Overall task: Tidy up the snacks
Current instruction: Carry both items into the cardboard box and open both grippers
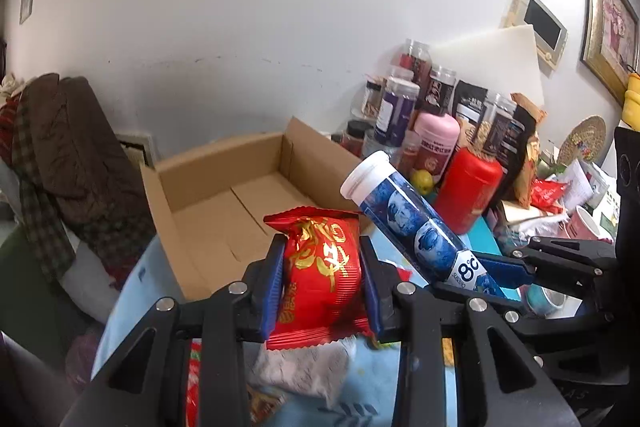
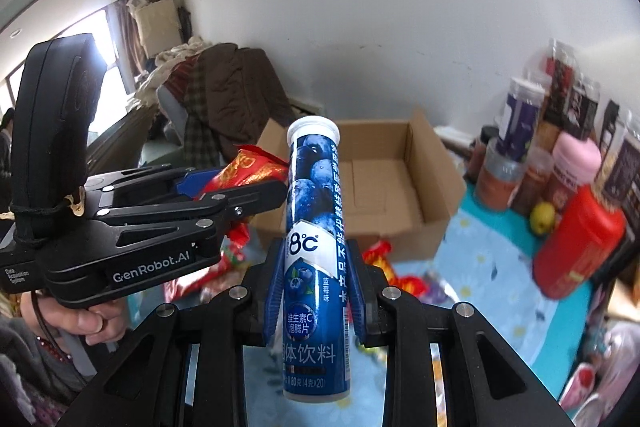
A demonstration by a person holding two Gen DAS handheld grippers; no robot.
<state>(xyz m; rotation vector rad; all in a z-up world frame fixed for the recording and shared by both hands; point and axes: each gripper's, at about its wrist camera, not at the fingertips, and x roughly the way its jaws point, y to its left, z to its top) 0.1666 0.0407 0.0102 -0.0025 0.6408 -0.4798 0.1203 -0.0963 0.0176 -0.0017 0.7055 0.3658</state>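
Note:
My left gripper (image 1: 323,259) is shut on a red snack packet with gold print (image 1: 324,275), held up above the blue tablecloth. In the right wrist view the same packet (image 2: 250,169) shows between the left gripper's fingers (image 2: 224,193). My right gripper (image 2: 312,267) is shut on a blue blueberry tablet tube with a white cap (image 2: 314,251), held upright. From the left wrist view that tube (image 1: 416,227) slants up to the left out of the right gripper (image 1: 492,273). An open cardboard box (image 1: 228,195) (image 2: 384,187) lies beyond both, with a bare bottom.
Jars, a pink bottle (image 1: 436,143) and a red canister (image 1: 468,189) crowd the back right by the wall. Loose red packets (image 2: 396,275) lie on the blue cloth (image 2: 492,275) in front of the box. Coats (image 1: 68,155) are piled at left. A hand (image 2: 86,319) grips the left tool.

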